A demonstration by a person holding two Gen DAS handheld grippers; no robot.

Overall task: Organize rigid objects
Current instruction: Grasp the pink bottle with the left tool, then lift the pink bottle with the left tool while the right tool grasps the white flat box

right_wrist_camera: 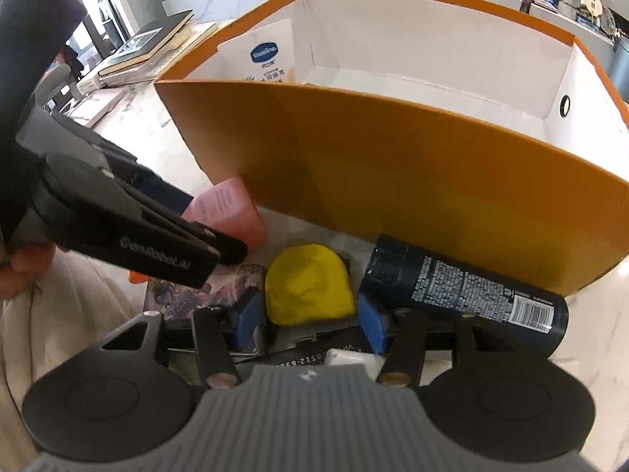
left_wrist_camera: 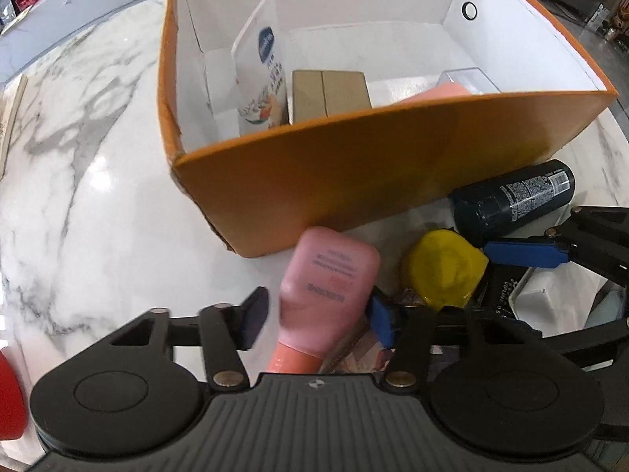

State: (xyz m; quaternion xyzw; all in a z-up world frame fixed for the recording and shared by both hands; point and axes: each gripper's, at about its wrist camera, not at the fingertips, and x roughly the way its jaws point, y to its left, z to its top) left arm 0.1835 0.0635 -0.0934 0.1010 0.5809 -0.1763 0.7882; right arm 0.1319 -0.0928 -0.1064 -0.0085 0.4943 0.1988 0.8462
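Left gripper (left_wrist_camera: 318, 314): you pinch the pink tube (left_wrist_camera: 328, 287) (cap toward you).
Right gripper (right_wrist_camera: 310, 320): your pads straddle the yellow ball (right_wrist_camera: 308, 287); contact unclear.

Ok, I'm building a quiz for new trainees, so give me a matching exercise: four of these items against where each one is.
Things:
1. pink bottle
2. yellow lump
3. dark spray can
4. Vaseline pack

Places:
A. propped up inside the orange box
B. between the fingers of the left claw
C. lying on its side outside the box
D. just ahead of the right claw

Pairs: 1-B, 2-D, 3-C, 4-A
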